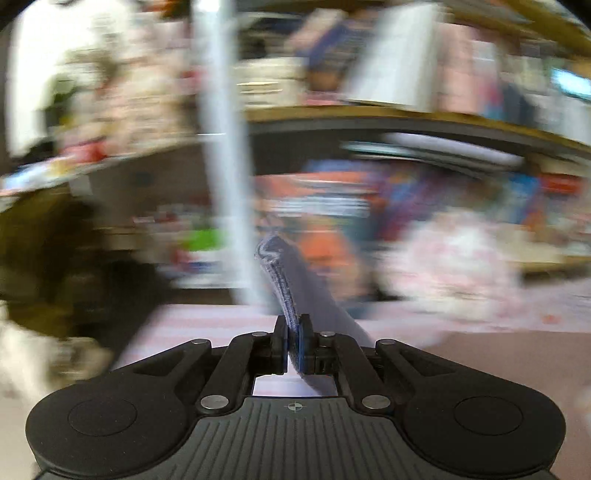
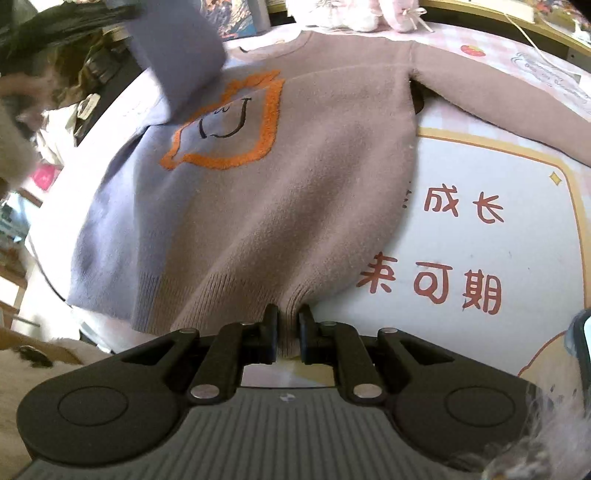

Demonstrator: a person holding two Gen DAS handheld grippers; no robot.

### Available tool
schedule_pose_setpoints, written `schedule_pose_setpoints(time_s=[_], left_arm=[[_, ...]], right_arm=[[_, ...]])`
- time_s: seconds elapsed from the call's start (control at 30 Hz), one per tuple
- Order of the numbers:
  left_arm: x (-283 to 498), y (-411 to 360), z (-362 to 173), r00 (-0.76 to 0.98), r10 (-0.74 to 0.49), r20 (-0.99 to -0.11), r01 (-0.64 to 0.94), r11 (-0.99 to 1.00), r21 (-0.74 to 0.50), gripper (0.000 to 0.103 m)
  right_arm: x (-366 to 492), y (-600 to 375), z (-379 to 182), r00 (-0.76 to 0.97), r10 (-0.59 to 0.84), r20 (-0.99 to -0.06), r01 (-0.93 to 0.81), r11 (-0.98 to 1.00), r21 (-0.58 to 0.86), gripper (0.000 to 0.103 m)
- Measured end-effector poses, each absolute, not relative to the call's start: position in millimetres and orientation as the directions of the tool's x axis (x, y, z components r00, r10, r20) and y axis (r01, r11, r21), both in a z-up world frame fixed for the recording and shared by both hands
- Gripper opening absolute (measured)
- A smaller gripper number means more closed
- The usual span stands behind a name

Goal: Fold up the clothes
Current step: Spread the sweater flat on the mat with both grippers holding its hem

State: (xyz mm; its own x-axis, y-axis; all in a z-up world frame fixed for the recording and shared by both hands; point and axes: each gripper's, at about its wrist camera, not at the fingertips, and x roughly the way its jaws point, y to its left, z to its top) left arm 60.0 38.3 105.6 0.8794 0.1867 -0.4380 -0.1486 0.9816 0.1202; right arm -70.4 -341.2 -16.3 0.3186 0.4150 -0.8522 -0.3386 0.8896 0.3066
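left tongs (image 1: 293, 345) pinched on sleeve cuff (image 1: 280, 273), lifted | right tongs (image 2: 288, 334) clamped on sweater (image 2: 280, 192) hem, body flat on table (image 2: 491, 177) ahead | soft, light knit, likely sags; grip ribbed edges

The mat (image 2: 480, 177) reads 成长 and, below, 未可期 in red

A white table mat (image 2: 480, 177) printed with red Chinese characters (image 2: 432, 284), a pink plush toy (image 2: 365, 14) at its far edge, blurred cluttered shelves (image 1: 369, 114) behind.
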Motion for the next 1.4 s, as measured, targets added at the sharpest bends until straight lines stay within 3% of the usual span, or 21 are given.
schedule_pose_setpoints(time_s=[0.17,0.4,0.43,0.53,0.63,0.7,0.77,0.8,0.87,0.97,1.07,1.17,1.2,1.23,1.27,1.3,1.33,1.4], left_arm=[[45.6,139.4,107.9,0.794,0.420,-0.439,-0.370,0.908,0.198,0.004],[44.5,215.1,87.6,0.683,0.545,-0.486,-0.468,0.838,0.283,0.006],[45.5,220.7,83.0,0.665,0.561,-0.494,-0.471,0.827,0.305,0.011],[38.5,233.6,77.3,0.595,0.630,-0.499,-0.530,0.774,0.345,0.013],[21.7,219.1,76.6,0.622,0.576,-0.531,-0.509,0.812,0.285,0.028],[12.2,190.6,63.2,0.670,0.425,-0.608,-0.403,0.897,0.182,0.045],[2.8,162.1,49.8,0.699,0.260,-0.666,-0.291,0.954,0.067,0.055],[-2.0,147.8,43.1,0.706,0.174,-0.687,-0.234,0.972,0.007,0.057],[-11.1,119.8,29.6,0.702,0.004,-0.712,-0.122,0.986,-0.115,0.057],[-13.5,94.0,6.6,0.661,-0.094,-0.745,-0.087,0.976,-0.199,0.065],[-10.5,85.2,-5.3,0.640,-0.111,-0.760,-0.087,0.973,-0.215,0.067],[-5.9,76.5,-15.8,0.619,-0.122,-0.776,-0.081,0.973,-0.218,0.064],[-5.3,73.7,-17.8,0.616,-0.117,-0.779,-0.076,0.976,-0.206,0.063],[-3.6,69.4,-17.8,0.622,-0.101,-0.776,-0.068,0.981,-0.182,0.052],[-2.9,65.8,-17.2,0.626,-0.084,-0.775,-0.066,0.985,-0.161,0.029],[1.6,65.1,-17.2,0.626,-0.076,-0.776,-0.067,0.986,-0.151,0.019],[6.2,64.6,-17.2,0.626,-0.068,-0.777,-0.069,0.988,-0.142,0.010],[19.6,68.0,-17.8,0.631,-0.057,-0.774,-0.079,0.988,-0.136,0.006]], right_arm=[[-72.8,-335.2,-19.5,0.354,0.367,-0.860,-0.281,0.919,0.276,0.011],[-80.9,-314.7,-19.5,0.376,0.301,-0.876,-0.217,0.948,0.232,0.011],[-82.7,-312.1,-19.1,0.378,0.295,-0.878,-0.213,0.950,0.228,0.011],[-87.0,-303.9,-17.5,0.383,0.274,-0.882,-0.194,0.958,0.214,0.011],[-88.3,-301.1,-15.5,0.394,0.251,-0.884,-0.172,0.965,0.198,0.011],[-88.6,-302.9,-12.1,0.407,0.231,-0.884,-0.141,0.972,0.189,0.012],[-85.7,-309.3,-8.9,0.436,0.208,-0.876,-0.105,0.978,0.180,0.025],[-84.0,-312.5,-6.4,0.454,0.193,-0.870,-0.082,0.981,0.174,0.037],[-79.9,-319.0,-1.5,0.488,0.163,-0.857,-0.040,0.986,0.165,0.038],[-69.7,-324.7,-1.0,0.519,0.122,-0.846,0.002,0.990,0.144,0.039],[-62.5,-326.0,-8.1,0.519,0.103,-0.849,0.009,0.992,0.126,0.039],[-58.9,-324.7,-15.3,0.506,0.100,-0.857,0.010,0.993,0.122,0.035],[-59.9,-323.8,-17.3,0.498,0.108,-0.860,0.007,0.992,0.129,0.028],[-62.1,-322.5,-19.0,0.488,0.123,-0.864,0.001,0.990,0.141,0.023],[-65.6,-320.7,-19.4,0.489,0.125,-0.863,-0.003,0.990,0.142,0.022],[-69.1,-319.0,-19.1,0.487,0.133,-0.863,-0.008,0.989,0.148,0.019],[-72.6,-317.3,-18.7,0.485,0.143,-0.863,-0.014,0.988,0.155,0.015],[-77.5,-313.5,-18.2,0.478,0.175,-0.861,-0.021,0.982,0.188,0.013]])
